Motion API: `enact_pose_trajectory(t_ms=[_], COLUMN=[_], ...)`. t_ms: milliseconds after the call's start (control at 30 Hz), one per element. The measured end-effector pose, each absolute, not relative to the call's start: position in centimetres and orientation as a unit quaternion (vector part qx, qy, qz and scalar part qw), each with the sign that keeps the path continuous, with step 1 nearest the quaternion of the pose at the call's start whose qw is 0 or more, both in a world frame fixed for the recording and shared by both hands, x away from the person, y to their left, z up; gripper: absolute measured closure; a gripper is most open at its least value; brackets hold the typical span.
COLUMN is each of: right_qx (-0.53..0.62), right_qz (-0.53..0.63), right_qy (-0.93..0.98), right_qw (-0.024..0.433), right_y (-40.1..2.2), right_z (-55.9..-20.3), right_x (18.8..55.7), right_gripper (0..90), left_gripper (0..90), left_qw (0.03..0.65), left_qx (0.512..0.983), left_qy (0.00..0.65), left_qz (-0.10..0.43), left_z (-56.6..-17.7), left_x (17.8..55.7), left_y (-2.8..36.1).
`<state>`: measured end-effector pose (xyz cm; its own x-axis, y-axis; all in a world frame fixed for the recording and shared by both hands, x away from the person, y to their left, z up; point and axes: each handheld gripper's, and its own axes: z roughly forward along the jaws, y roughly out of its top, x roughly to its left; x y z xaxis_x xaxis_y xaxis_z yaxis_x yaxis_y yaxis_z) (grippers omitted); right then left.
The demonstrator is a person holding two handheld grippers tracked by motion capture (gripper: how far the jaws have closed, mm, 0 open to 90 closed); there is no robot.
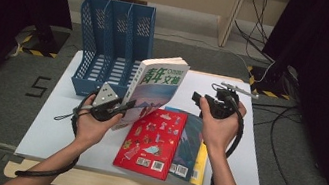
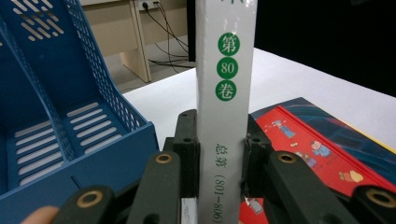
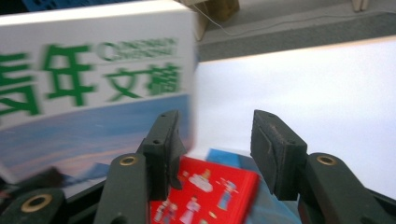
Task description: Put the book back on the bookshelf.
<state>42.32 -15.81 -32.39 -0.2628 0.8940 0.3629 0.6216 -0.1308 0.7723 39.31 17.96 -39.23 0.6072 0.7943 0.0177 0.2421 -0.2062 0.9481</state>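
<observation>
White book (image 1: 155,88): upright, tilted, off the table (image 1: 244,151), left gripper (image 1: 121,109) clamped on its spine, probably bound for the blue file rack (image 1: 111,48) just beside.
Right gripper (image 1: 204,99): jaws apart, empty, near the book's outer edge.
Below: red book (image 1: 151,143) atop a flat stack, no obstruction.

White book (image 1: 157,86) — green lettering, blue rack (image 1: 109,48)

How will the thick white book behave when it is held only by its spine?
The white book looks thick, so probably heavy. Clamped at the spine by the left hand-held gripper, its covers may sag open. The glossy cover could slip.
</observation>
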Motion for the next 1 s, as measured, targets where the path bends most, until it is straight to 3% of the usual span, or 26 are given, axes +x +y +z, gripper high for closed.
enact_pose_trajectory(t_ms=[567,1000], right_qx=[0.617,0.62], right_qz=[0.432,0.422], right_qy=[0.641,0.645], right_qw=[0.147,0.145], right_y=[-18.7,-18.8], right_z=[-36.0,-36.6], right_x=[41.3,41.2], right_gripper=[52.0,51.9], left_gripper=[73.0,72.9], left_qw=[0.519,0.493], left_qx=[0.724,0.758], left_qy=[0.355,0.35], left_qz=[0.283,0.244], left_z=[-41.1,-40.8], left_x=[36.2,36.3], left_y=[21.6,23.8])
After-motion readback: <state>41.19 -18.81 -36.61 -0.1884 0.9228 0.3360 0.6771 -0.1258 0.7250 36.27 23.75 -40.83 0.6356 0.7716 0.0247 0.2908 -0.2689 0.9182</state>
